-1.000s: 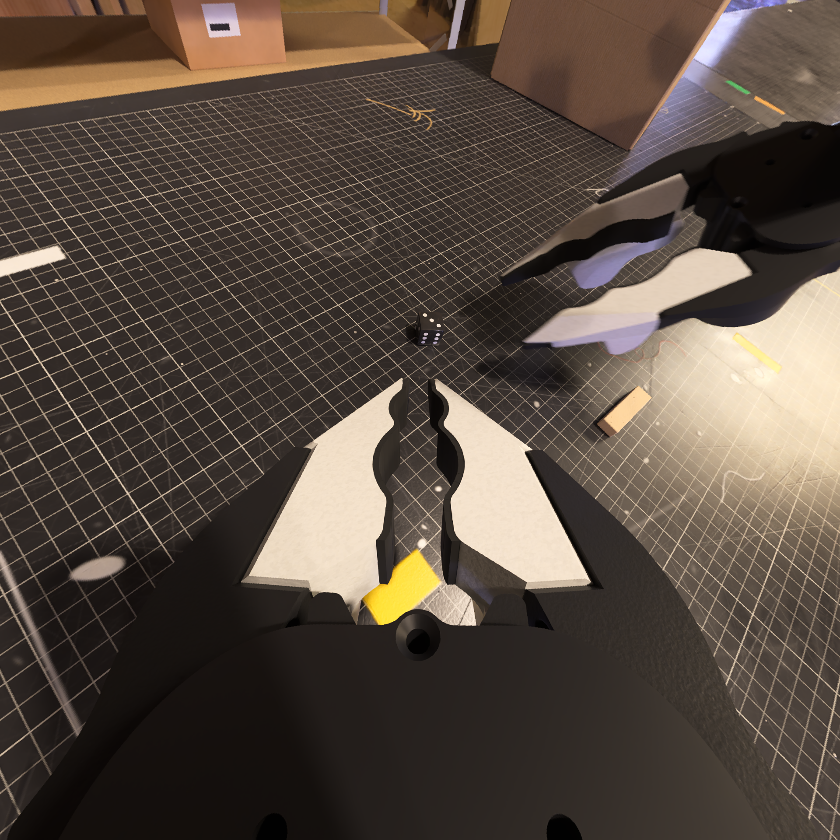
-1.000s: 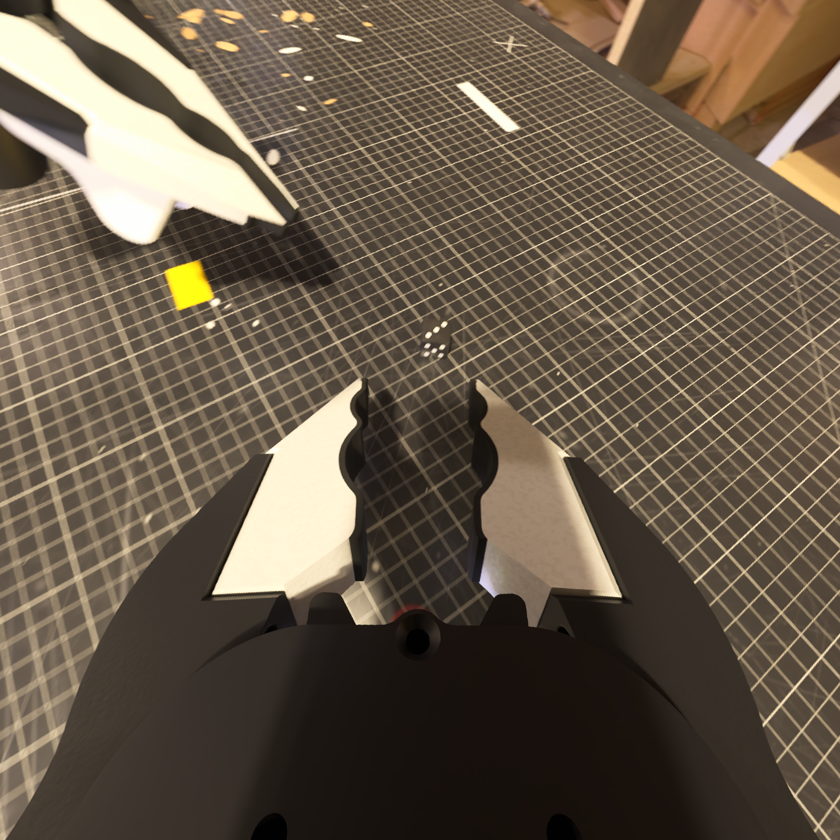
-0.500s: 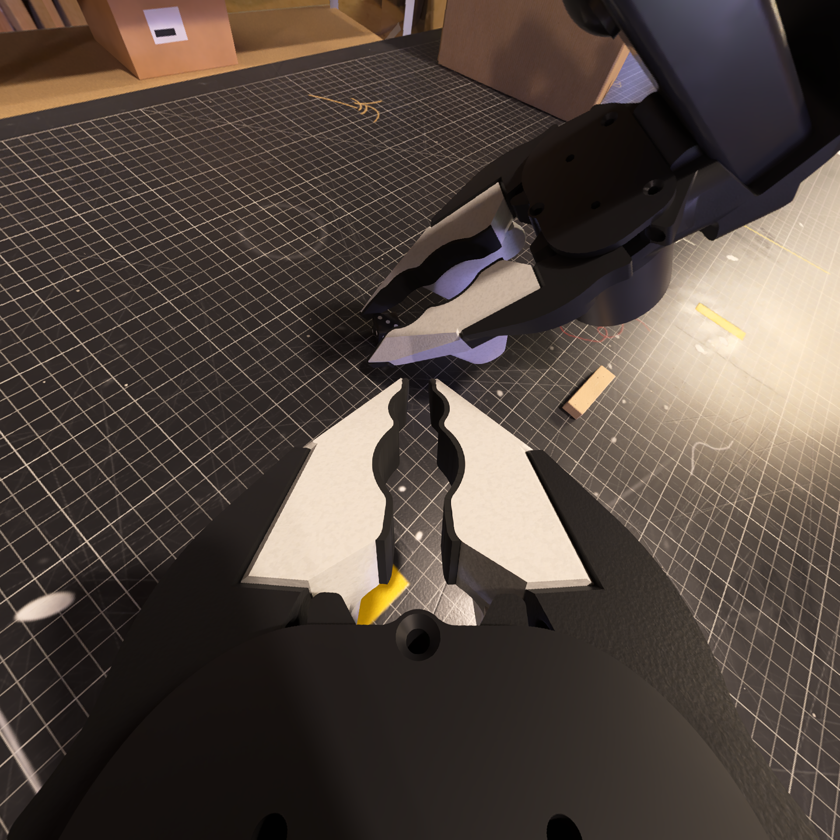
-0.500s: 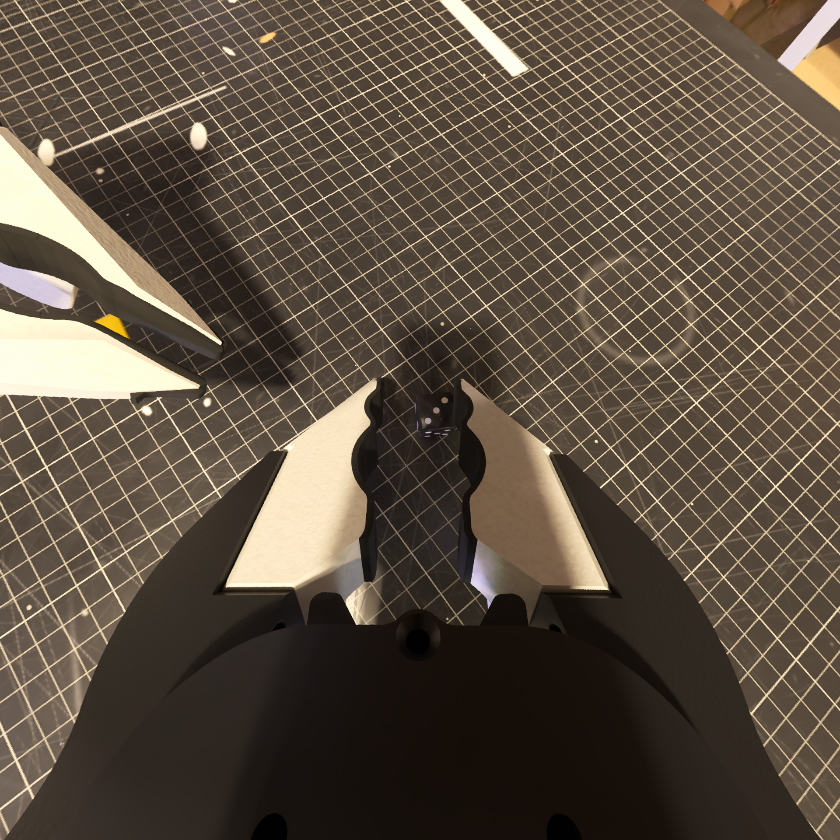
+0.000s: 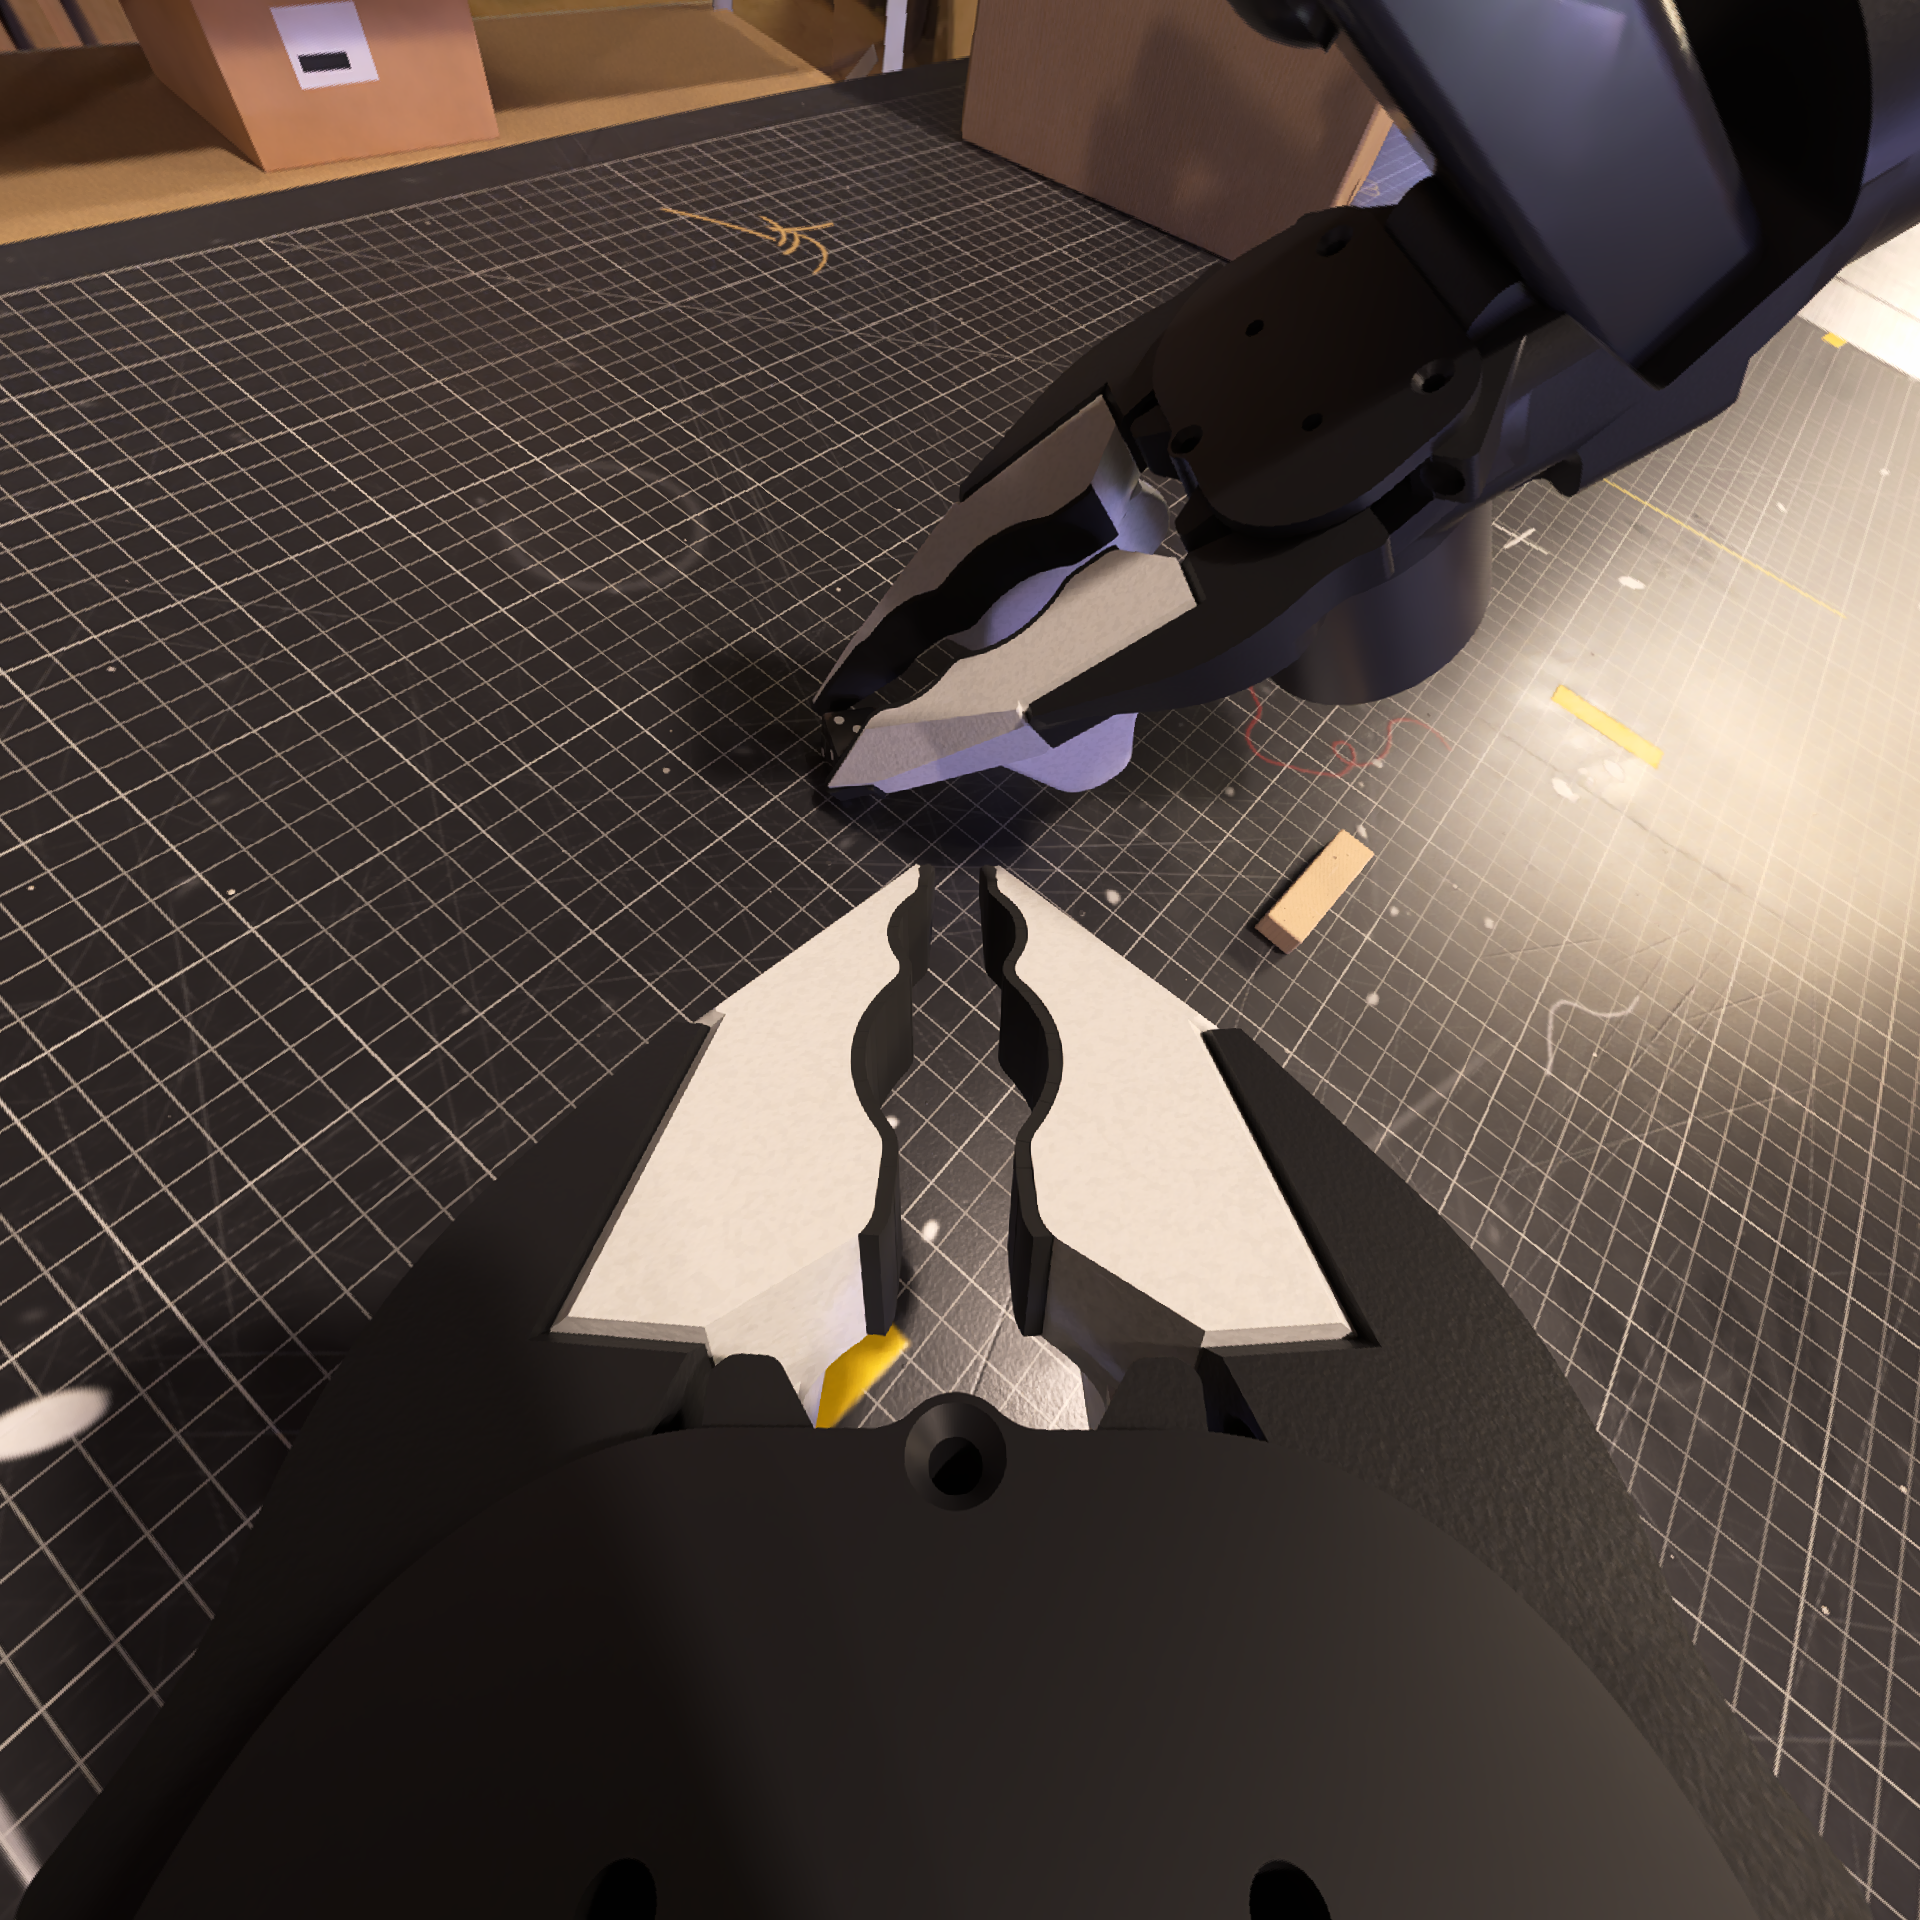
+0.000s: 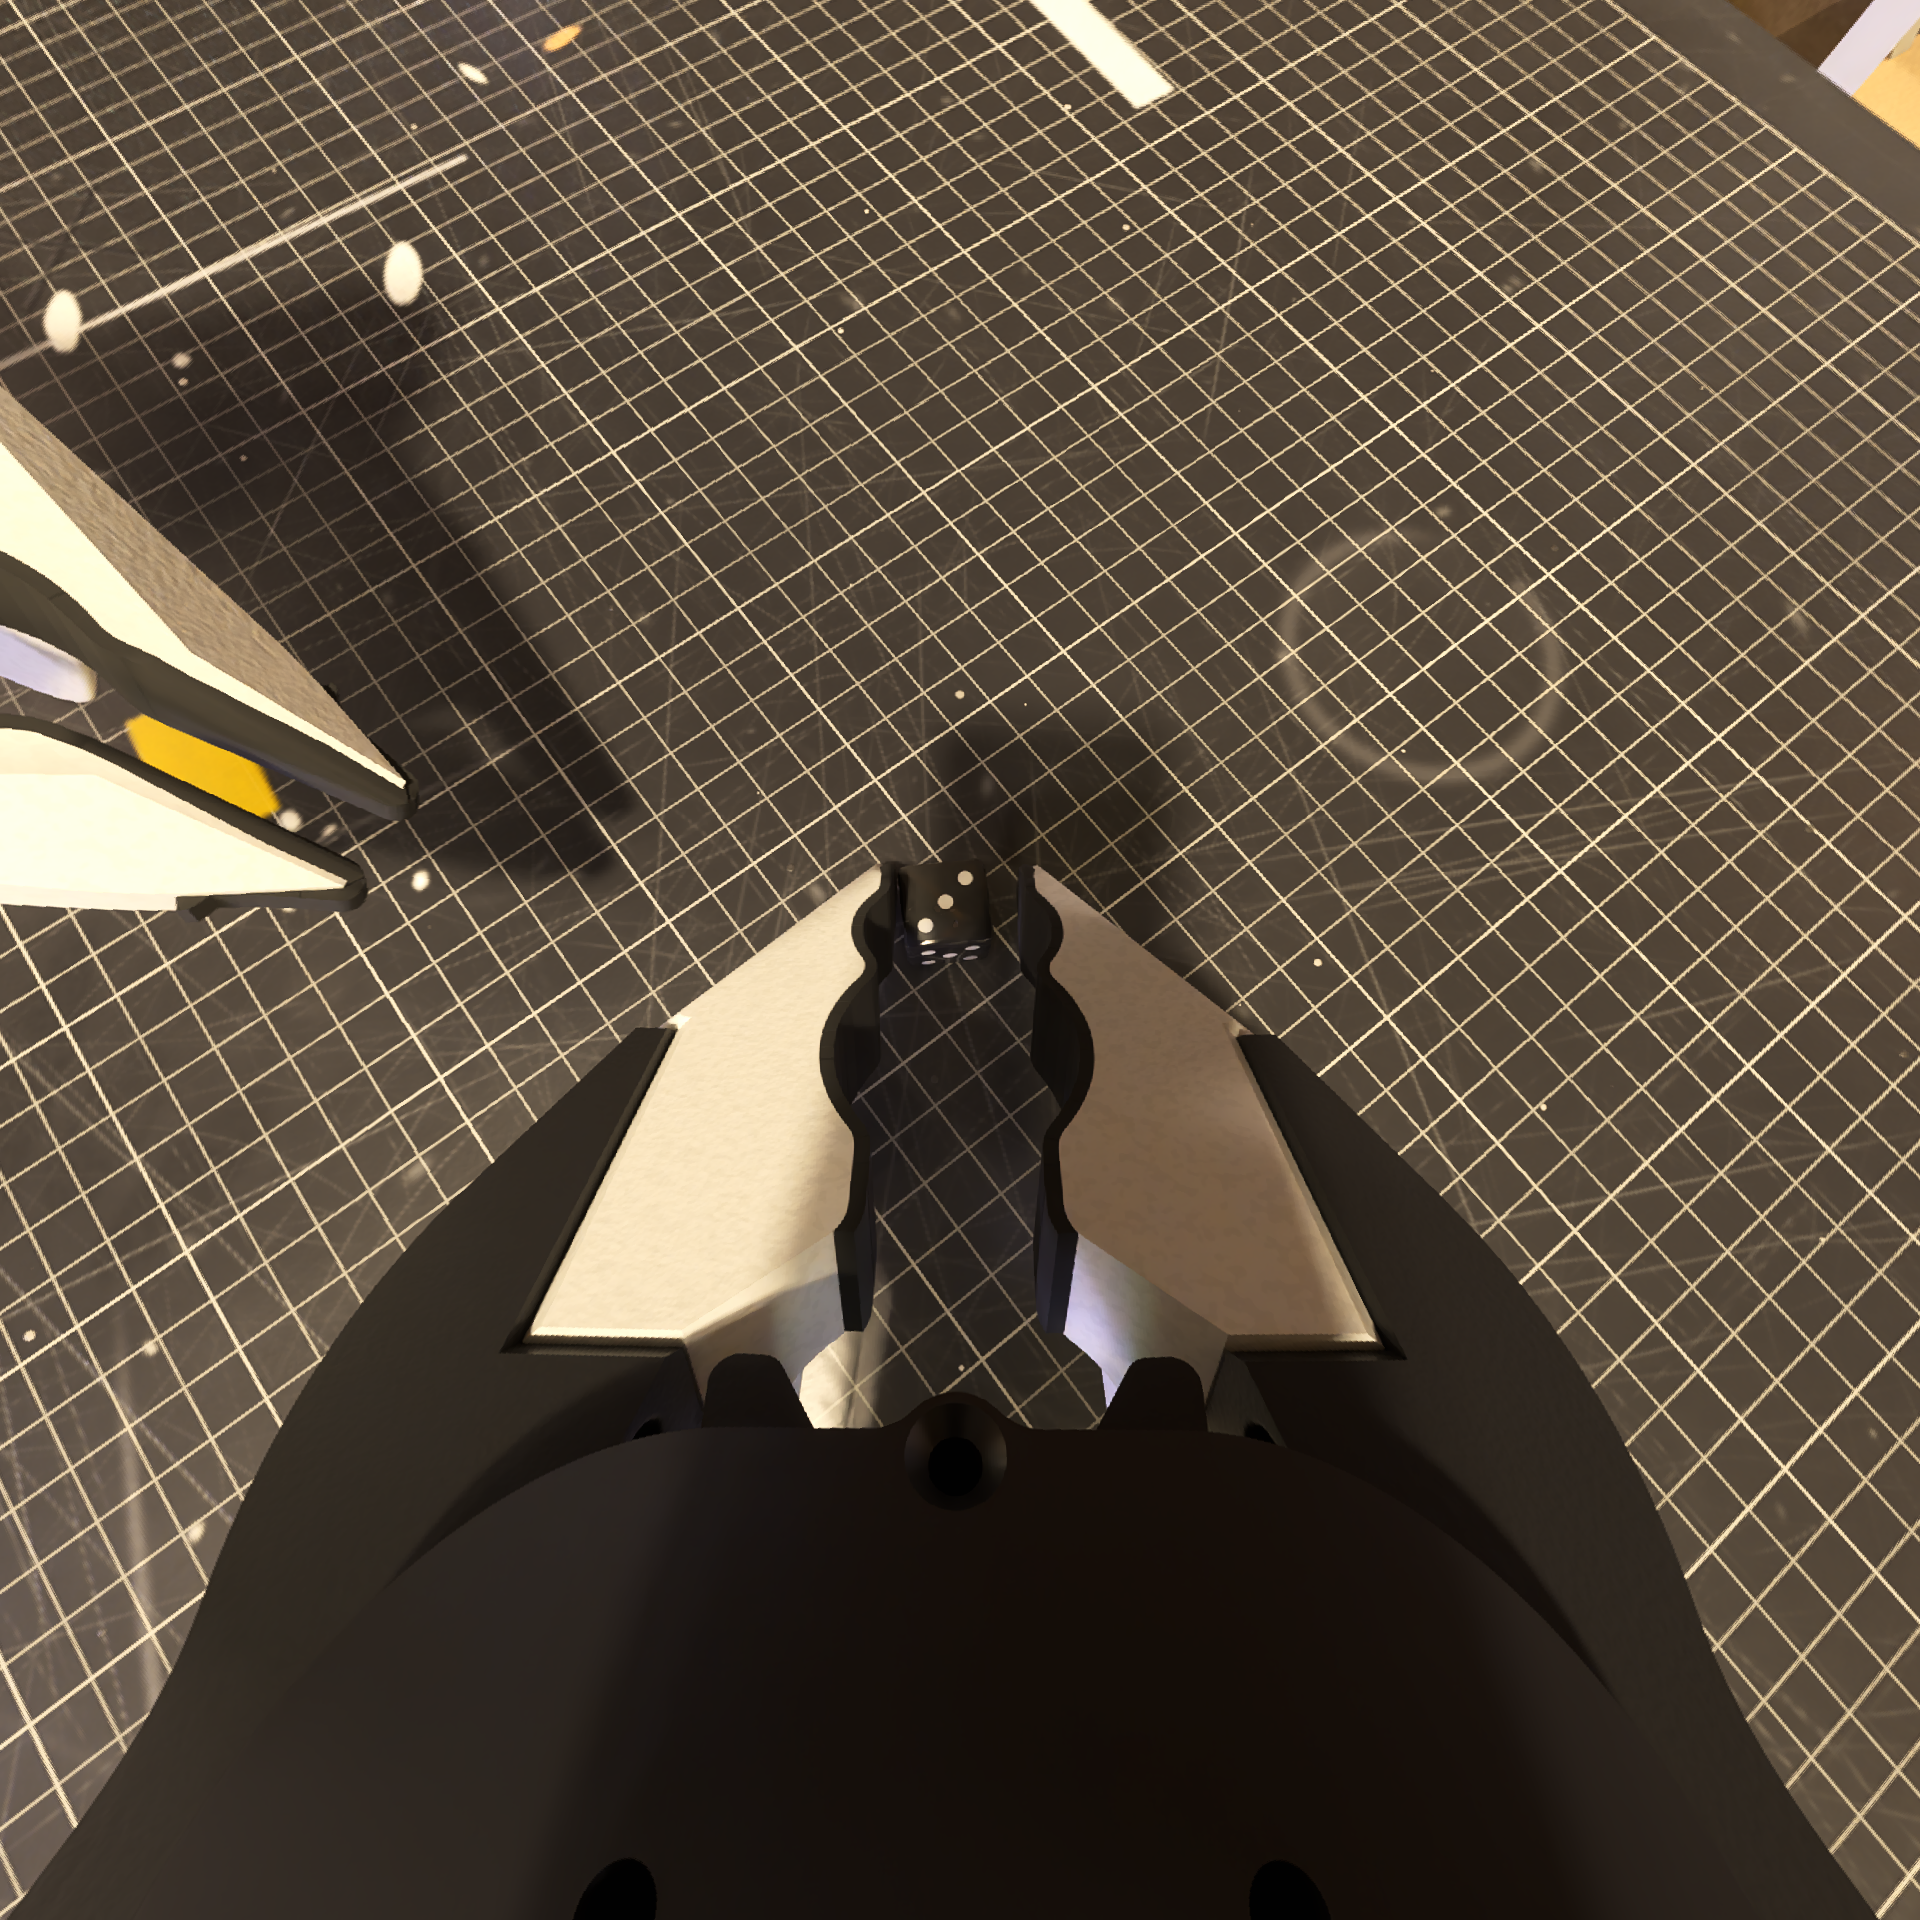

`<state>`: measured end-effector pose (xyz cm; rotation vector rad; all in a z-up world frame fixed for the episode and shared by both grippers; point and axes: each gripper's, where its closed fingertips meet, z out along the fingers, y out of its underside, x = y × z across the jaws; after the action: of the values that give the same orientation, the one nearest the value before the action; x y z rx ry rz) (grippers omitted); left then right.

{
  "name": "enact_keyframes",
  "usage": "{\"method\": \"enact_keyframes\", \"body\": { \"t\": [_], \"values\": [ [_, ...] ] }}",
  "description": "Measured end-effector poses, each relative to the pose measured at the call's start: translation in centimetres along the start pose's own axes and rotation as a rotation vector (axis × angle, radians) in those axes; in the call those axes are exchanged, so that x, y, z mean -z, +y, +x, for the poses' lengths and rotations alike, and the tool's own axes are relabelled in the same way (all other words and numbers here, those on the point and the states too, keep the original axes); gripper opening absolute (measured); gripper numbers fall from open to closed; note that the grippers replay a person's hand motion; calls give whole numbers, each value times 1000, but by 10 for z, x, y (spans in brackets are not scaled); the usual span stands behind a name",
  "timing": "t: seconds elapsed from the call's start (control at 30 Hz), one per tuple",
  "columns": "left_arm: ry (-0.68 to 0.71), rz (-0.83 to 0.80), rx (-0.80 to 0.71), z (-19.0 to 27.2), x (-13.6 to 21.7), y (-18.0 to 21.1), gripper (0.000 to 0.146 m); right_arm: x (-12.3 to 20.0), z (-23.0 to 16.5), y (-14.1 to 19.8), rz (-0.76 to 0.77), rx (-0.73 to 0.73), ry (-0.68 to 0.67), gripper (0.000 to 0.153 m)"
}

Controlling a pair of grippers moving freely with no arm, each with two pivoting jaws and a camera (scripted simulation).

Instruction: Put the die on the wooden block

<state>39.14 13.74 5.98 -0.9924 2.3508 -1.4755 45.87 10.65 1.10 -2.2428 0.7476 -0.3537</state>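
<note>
The die (image 6: 943, 914) is small and black with white pips. It rests on the gridded mat between the fingertips of my right gripper (image 6: 956, 883). The jaws stand close on both sides; the left finger looks to touch the die and a thin gap shows on the right. In the left wrist view the right gripper (image 5: 834, 740) comes down from the upper right with the die (image 5: 837, 727) at its tips. The wooden block (image 5: 1314, 891) lies flat on the mat to the right, apart from both grippers. My left gripper (image 5: 951, 883) is empty, its jaws a narrow slit apart, just short of the die.
The left gripper (image 6: 379, 842) shows at the left of the right wrist view, over a yellow patch (image 6: 208, 769). Cardboard boxes (image 5: 312, 83) (image 5: 1143, 125) stand beyond the mat's far edge. A red thread (image 5: 1340, 748) and a yellow tape strip (image 5: 1605, 727) lie at the right.
My right gripper came down and forward until the die sat between its fingertips, and its jaws narrowed around it. My left gripper drifted a little and kept its narrow gap.
</note>
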Motion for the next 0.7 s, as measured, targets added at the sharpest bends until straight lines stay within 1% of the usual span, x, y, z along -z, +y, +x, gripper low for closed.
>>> {"method": "enact_keyframes", "body": {
  "t": [0.07,0.2,0.27,0.37,0.47,0.53,0.6,0.63,0.7],
  "values": [
    [1,1,1,0,0,0,8,-1,-1,0,-1,-2,-12,17],
    [5,1,2,1,0,0,8,0,-1,-1,4,8,-25,17],
    [8,2,-1,2,0,0,8,4,-2,-7,36,9,-38,17],
    [11,3,-10,4,0,-1,8,20,-6,-19,108,5,-83,17],
    [9,-2,-23,5,-1,0,8,46,-19,-22,174,67,-186,17],
    [8,-5,-31,6,-2,1,8,69,-34,-15,199,175,-293,17],
    [12,-11,-45,8,-3,2,8,90,-44,1,197,295,-359,17],
    [13,-15,-55,9,-4,3,8,98,-48,13,186,335,-378,17],
    [18,-21,-74,13,-5,4,8,105,-54,39,146,359,-413,17]
  ]
}}
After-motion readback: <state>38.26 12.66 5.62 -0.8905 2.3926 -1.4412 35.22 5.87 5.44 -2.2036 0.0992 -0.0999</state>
